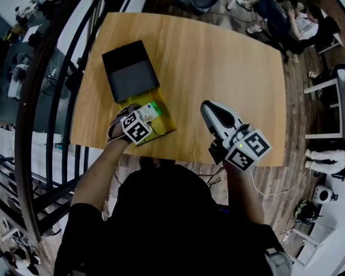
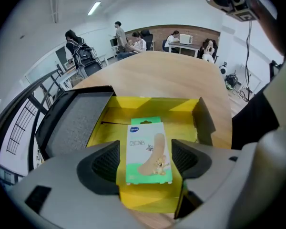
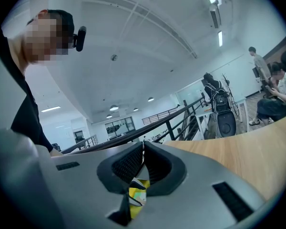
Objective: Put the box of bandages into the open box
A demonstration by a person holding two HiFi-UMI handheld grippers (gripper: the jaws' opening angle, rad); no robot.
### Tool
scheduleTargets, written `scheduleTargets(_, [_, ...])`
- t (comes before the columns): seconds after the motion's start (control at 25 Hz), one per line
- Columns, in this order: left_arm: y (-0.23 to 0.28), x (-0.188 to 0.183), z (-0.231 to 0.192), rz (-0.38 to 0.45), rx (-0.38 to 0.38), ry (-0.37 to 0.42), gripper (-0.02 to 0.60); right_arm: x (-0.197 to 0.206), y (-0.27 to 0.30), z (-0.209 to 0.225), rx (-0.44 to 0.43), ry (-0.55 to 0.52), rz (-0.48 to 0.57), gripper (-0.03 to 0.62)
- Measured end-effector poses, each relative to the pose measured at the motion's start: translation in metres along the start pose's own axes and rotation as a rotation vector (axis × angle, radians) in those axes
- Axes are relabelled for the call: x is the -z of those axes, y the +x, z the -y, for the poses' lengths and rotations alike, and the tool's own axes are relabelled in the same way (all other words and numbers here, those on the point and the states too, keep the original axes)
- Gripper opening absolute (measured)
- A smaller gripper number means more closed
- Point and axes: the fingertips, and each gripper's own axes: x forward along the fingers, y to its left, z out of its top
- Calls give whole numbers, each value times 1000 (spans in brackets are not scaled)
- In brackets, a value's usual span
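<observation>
One wooden table (image 1: 230,73), one open yellow box (image 2: 181,113) with one black lid (image 1: 129,69), one box of bandages (image 2: 147,149), and two handheld grippers, left (image 2: 145,162) and right (image 3: 143,162), each bearing one marker cube

Smooth wooden table (image 1: 218,68), glossy card box of bandages (image 2: 145,151), matt yellow cardboard open box (image 2: 148,105)

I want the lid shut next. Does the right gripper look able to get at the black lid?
Probably yes. The right gripper hangs over bare table, with nothing between it and the lid. The left gripper is over the yellow box, off the lid.
</observation>
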Motion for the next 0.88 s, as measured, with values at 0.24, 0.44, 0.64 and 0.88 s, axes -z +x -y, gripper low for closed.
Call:
scheduleTargets(0.24, [-24, -10, -12, 72, -31, -52, 347, -6, 3, 0, -7, -10, -2, 38])
scheduleTargets(0.44, [-67, -20, -23, 174, -64, -146, 331, -10, 8, -1, -21, -20, -3, 38])
scheduleTargets(0.64, [-111, -35, -38, 276, -94, -234, 313, -20, 21, -1, -54, -39, -8, 38])
scheduleTargets(0.88, [-176, -31, -51, 419, -152, -346, 284, -32, 37, -23, -104, -83, -4, 38])
